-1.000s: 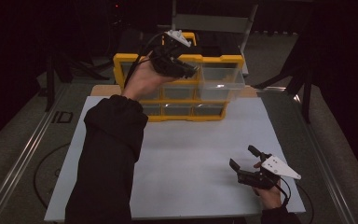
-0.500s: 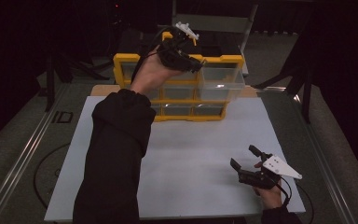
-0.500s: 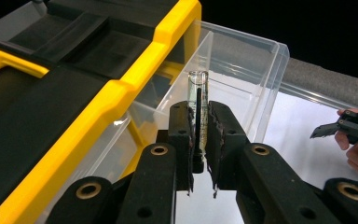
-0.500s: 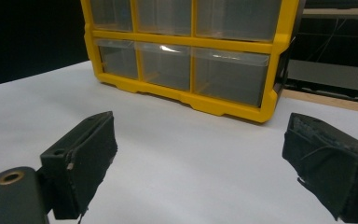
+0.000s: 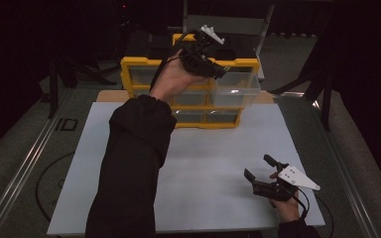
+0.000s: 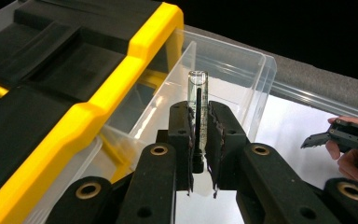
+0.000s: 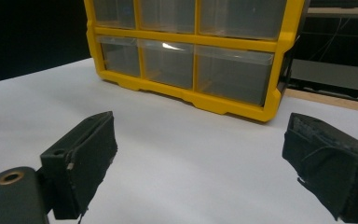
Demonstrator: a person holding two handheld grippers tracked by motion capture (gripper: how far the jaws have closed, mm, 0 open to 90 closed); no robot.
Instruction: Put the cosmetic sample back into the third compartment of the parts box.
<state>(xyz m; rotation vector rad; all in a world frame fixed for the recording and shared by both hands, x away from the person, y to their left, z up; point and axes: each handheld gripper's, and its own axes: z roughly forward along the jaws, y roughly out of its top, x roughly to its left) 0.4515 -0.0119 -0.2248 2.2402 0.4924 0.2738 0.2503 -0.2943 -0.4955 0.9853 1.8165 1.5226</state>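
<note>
A yellow drawer cabinet [image 5: 129, 67] with clear drawers stands at the back of the white table; its top right drawer [image 5: 238, 84] is pulled out. My left gripper [image 5: 218, 73] is raised over that open drawer [image 6: 242, 79], shut on a small clear tube [image 6: 198, 100] with a dark rod inside, which stands upright between the pads. My right gripper [image 5: 260, 167] rests low near the table's front right, jaws wide open with nothing between them [image 7: 200, 158], pointing at the cabinet's [image 7: 191, 100] lower drawers.
The white tabletop [image 5: 213, 148] stretches between the cabinet and the right gripper. A dark sleeve [image 5: 129, 168] reaches across the table's left middle. Grey padding and a rail run along the table's left side [image 5: 25, 163].
My left hand has carried the tube to the right along the cabinet's top, over the open top right drawer. The right gripper has stayed where it was.
</note>
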